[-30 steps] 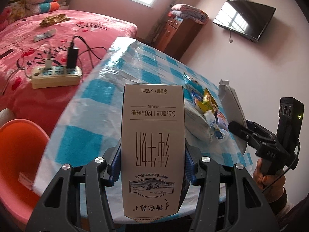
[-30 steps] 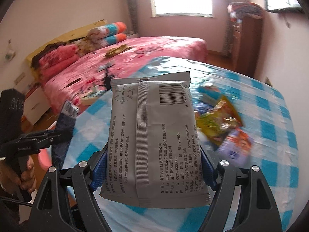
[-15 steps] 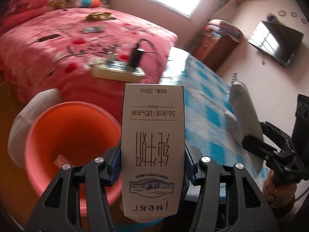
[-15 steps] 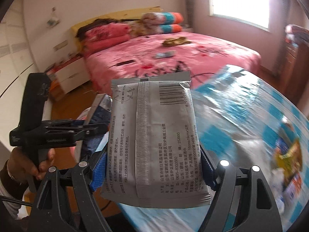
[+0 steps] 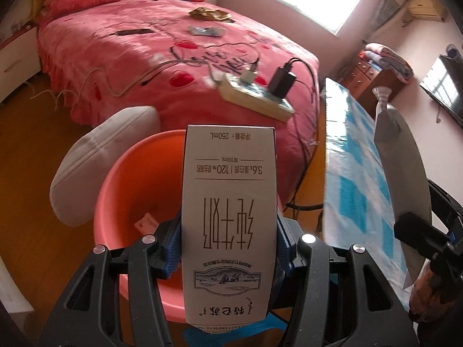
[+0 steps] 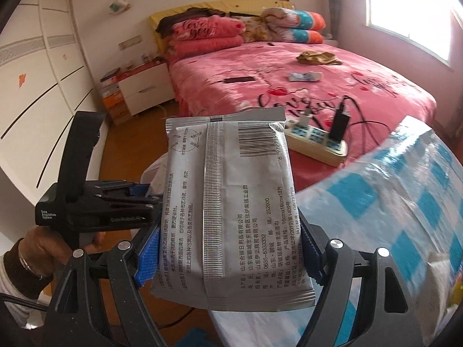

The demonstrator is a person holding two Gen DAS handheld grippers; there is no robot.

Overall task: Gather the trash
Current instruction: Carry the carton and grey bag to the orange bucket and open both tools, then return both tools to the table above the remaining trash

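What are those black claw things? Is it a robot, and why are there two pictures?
No robot: a person holds a black pincher tool in each hand, and each tool carries a camera looking along its fingers. That gives two pictures. The left gripper squeezes a white milk carton above an orange bucket on the floor. The right gripper squeezes a grey wipes packet. Beside them is a table with a blue checked cloth, and behind, a pink bed with a power strip. They are collecting trash.

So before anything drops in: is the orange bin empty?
Not empty. A small label-like scrap lies inside the orange bin; the milk carton hides part of its inside.
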